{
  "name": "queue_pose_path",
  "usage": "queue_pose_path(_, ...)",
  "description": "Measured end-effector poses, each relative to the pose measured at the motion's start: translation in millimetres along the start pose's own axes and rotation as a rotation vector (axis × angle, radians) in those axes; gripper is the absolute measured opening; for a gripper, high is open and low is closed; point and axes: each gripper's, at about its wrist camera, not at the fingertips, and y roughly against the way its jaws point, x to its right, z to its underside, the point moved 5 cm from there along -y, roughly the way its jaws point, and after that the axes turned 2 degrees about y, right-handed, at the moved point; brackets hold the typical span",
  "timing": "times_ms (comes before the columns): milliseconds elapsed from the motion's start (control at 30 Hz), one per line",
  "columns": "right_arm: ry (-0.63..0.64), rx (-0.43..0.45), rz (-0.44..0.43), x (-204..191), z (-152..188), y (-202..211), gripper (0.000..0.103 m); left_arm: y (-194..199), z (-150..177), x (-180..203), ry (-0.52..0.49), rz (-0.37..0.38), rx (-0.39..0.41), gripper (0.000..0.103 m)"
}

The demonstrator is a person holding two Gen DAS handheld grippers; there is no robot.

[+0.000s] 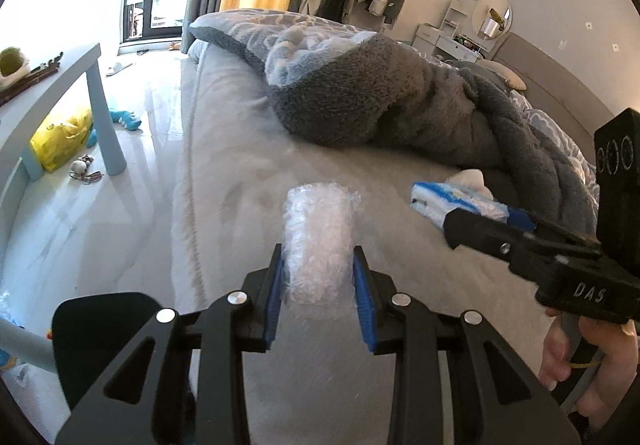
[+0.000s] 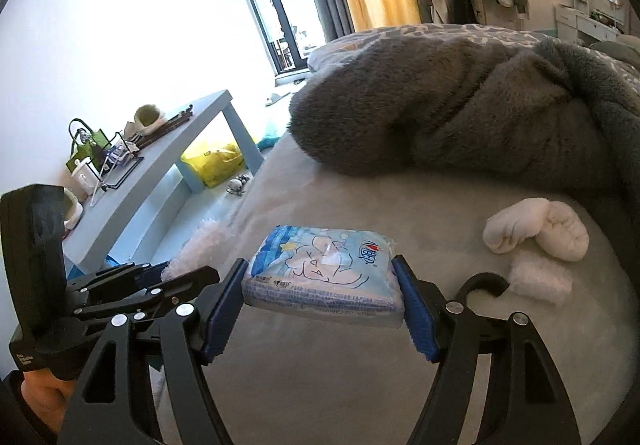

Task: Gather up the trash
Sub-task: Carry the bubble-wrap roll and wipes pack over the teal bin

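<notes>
Both claws clamp trash: left claw [image 1: 319, 277] bubble wrap [image 1: 318, 233], right claw [image 2: 322, 301] tissue pack [image 2: 324, 273].

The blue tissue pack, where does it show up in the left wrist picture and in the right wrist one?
Left wrist: blue tissue pack right of centre, clamped in the right gripper.
Right wrist: bottom centre, between the gripper's pads.
Shared landmark: grey fleece blanket, behind it in both views.

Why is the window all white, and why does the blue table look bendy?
Right wrist view: daylight overexposes the window, washing it out. Both views: the fisheye lens curves the blue table near the edges. Left wrist view: the bubble wrap looks slightly soft.
</notes>
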Motion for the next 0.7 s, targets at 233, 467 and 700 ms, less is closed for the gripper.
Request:
queue_pose_path(233, 0.020, 0.018, -0.026, -27, 3, 5, 0.073, 18, 10, -25, 0.007, -0.034, 0.002, 0.035)
queue_pose_path(467, 0.042, 0.019, -0.051, -53, 3, 1, 0.073, 30, 19, -52, 0.024, -0.061, -0.005, 0.035)
queue_pose_path(700, 0.065, 0.010, -0.086, -80, -1, -10, 0.073, 34, 27, -79, 0.044, -0.090, -0.018, 0.035)
